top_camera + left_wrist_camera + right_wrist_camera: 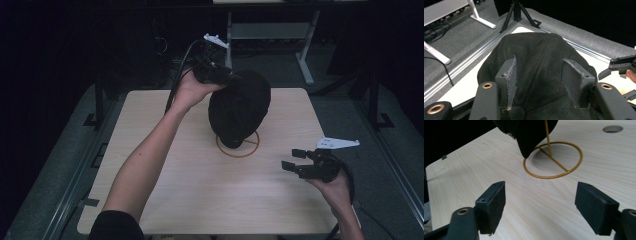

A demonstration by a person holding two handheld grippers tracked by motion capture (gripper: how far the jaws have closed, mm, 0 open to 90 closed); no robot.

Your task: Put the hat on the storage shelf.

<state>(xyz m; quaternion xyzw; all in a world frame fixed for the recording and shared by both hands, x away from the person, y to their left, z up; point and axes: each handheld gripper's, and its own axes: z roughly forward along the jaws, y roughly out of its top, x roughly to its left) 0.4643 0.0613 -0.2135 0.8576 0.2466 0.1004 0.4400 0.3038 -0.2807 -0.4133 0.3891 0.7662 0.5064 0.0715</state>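
A black cloth cap point(240, 107) hangs on a gold wire stand point(238, 156) in the middle of the light wooden table point(175, 200). My left gripper point(234, 78) reaches over the cap's far top side. In the left gripper view the cap point(539, 57) bulges between the two pads point(507, 75). The inner pad faces show bare, so the left gripper point(541, 77) looks open around the cloth. My right gripper point(295, 160) is held open over the table's right front, nothing between its jaws. From the right gripper point(541, 202), the cap's edge point(529, 135) and the stand's ring point(554, 177) lie ahead.
A desk with white legs point(305, 55) stands behind the table on grey floor. A black tripod point(516, 12) is beyond the far corner. A round hole point(612, 129) is cut in the tabletop past the stand. Metal rails point(461, 67) run along the table's sides.
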